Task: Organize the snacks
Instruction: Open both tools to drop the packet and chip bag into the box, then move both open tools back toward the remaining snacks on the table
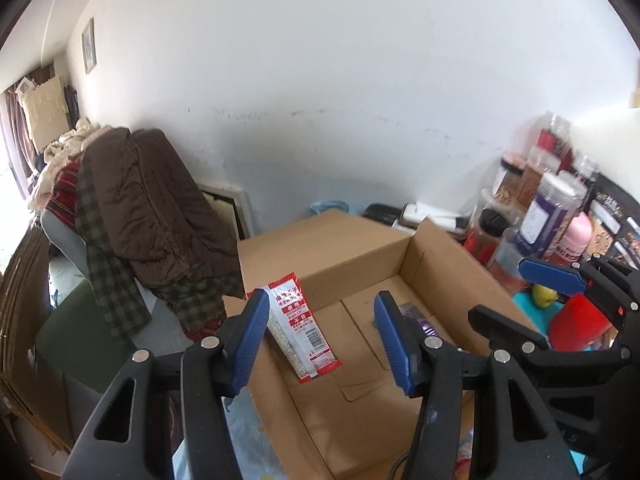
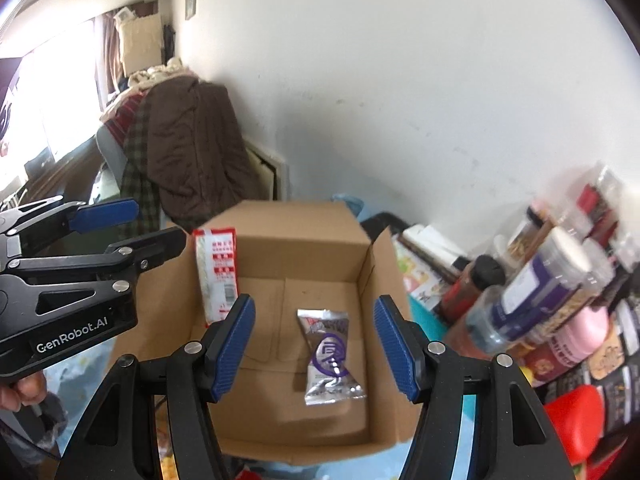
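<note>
Looking down both wrist views, I had an open cardboard box (image 2: 304, 364) under the tongs. Left gripper (image 1: 320, 340): jaws parted, nothing between the blue pads. Right gripper (image 2: 314, 346): likewise parted and empty, hanging above the box. Red-and-white snack packet (image 2: 216, 276) leaned upright against the box's left inner wall, beside the left gripper's near pad in its own view but not pinched. Silver-and-purple snack packet (image 2: 332, 356) lay flat on the box floor, toward the right wall, apart from the red one. Jars and bottles (image 2: 540, 300) crowded the table to the right of the box. Brown jacket (image 1: 156, 208) draped over a chair at the back left.
</note>
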A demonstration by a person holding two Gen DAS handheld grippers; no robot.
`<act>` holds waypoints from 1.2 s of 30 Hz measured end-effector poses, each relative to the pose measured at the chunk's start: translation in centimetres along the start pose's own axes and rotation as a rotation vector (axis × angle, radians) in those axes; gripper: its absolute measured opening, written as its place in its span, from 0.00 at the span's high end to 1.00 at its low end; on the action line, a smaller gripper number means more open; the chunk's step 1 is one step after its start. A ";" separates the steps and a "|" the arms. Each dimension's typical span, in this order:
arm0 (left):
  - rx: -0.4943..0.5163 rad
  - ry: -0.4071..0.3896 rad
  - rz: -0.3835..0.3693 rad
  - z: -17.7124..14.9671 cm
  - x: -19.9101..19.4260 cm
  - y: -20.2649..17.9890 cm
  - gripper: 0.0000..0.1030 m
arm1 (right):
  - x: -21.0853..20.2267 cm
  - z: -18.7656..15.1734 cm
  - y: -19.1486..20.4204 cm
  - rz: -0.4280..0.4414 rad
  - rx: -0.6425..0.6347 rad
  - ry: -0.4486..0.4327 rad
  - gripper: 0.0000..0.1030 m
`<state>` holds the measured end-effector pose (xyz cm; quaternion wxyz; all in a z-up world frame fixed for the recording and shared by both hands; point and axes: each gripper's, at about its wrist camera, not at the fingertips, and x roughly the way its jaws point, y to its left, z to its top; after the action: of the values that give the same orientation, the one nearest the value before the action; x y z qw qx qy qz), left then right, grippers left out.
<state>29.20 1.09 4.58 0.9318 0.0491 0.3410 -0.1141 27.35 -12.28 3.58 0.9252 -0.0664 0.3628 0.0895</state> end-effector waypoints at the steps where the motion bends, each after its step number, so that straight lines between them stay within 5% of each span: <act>1: 0.001 -0.013 -0.003 0.1 -0.8 -0.1 0.47 | -0.9 0.1 0.0 -0.003 0.001 -0.013 0.40; 14: 0.008 -0.145 -0.050 -0.6 -9.4 -0.7 0.47 | -9.8 -0.9 1.3 -0.041 0.001 -0.161 0.28; 18: 0.007 -0.194 -0.059 -1.3 -11.6 -0.5 0.16 | -12.0 -1.6 1.4 -0.054 0.016 -0.188 0.22; 36: 0.070 -0.218 -0.147 -6.7 -16.7 -1.3 0.15 | -17.9 -8.5 2.6 -0.152 0.067 -0.234 0.11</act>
<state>12.30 3.92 10.25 0.9503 0.0436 0.2361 -0.1984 8.30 -13.40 9.49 0.9670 -0.0518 0.2490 0.0144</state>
